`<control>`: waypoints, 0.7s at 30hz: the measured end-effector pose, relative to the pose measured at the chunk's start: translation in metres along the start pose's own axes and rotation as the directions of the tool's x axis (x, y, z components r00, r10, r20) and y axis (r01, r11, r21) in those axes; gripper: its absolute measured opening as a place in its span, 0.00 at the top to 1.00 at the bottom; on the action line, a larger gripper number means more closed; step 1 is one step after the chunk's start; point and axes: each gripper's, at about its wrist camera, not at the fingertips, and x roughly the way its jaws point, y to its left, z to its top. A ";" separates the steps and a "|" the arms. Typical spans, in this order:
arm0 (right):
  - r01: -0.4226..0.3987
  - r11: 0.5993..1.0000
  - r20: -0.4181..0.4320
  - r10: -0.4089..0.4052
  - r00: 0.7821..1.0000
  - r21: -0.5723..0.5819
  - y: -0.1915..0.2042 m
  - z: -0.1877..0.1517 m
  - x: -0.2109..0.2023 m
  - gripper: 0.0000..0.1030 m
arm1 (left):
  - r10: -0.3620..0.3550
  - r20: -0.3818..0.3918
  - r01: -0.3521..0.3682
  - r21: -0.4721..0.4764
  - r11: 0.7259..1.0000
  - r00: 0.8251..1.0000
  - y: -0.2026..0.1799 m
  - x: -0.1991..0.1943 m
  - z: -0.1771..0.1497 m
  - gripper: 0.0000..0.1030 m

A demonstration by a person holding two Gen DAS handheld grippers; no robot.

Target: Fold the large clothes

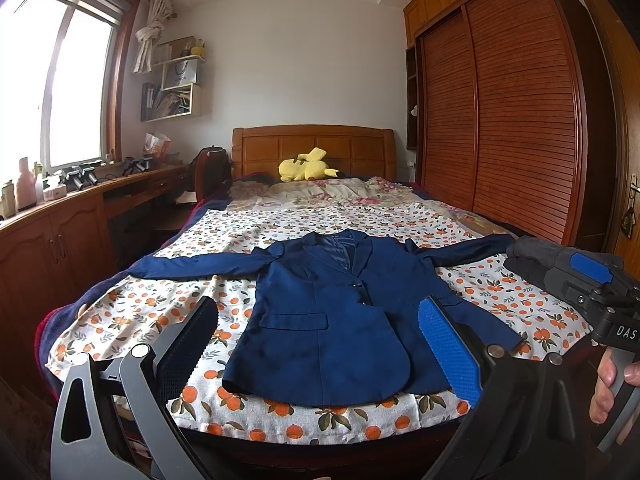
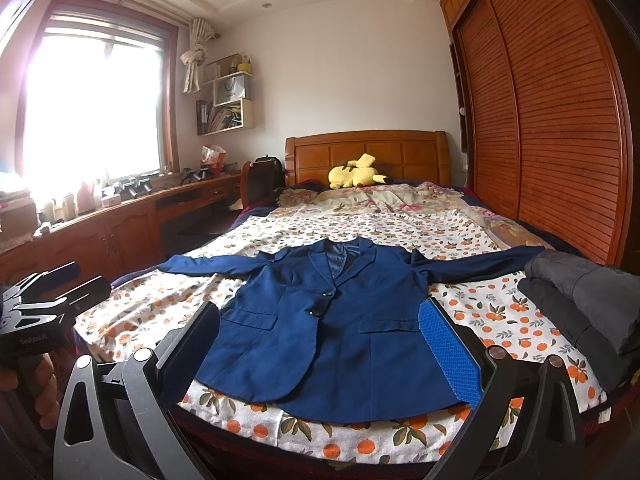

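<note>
A navy blue blazer (image 1: 332, 320) lies flat and face up on the bed, sleeves spread out to both sides, hem toward me; it also shows in the right wrist view (image 2: 332, 332). My left gripper (image 1: 320, 340) is open and empty, held just before the bed's foot, above the blazer's hem. My right gripper (image 2: 320, 344) is open and empty too, at the same height over the hem. Each gripper shows in the other's view: the right one (image 1: 600, 280) at right, the left one (image 2: 60, 292) at left.
An orange-print sheet (image 1: 132, 312) covers the bed. Folded dark grey clothes (image 2: 580, 300) lie on the bed's right side. A yellow plush toy (image 1: 306, 166) sits by the headboard. A wooden desk (image 1: 60, 216) runs along the left, a wardrobe (image 1: 500, 120) along the right.
</note>
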 end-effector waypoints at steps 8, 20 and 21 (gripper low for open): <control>-0.001 1.000 -0.001 0.001 1.000 0.001 0.000 0.000 0.000 0.06 | 0.000 -0.001 0.000 0.000 1.000 1.000 0.000 0.000 0.000 0.02; -0.004 1.000 -0.008 0.004 1.000 0.002 0.001 -0.004 0.003 0.06 | 0.001 -0.005 -0.001 0.004 1.000 1.000 0.000 0.001 -0.001 0.02; -0.007 1.000 -0.014 0.007 1.000 0.001 0.002 -0.005 0.005 0.06 | 0.000 -0.009 0.000 0.004 1.000 1.000 -0.001 0.004 -0.002 0.02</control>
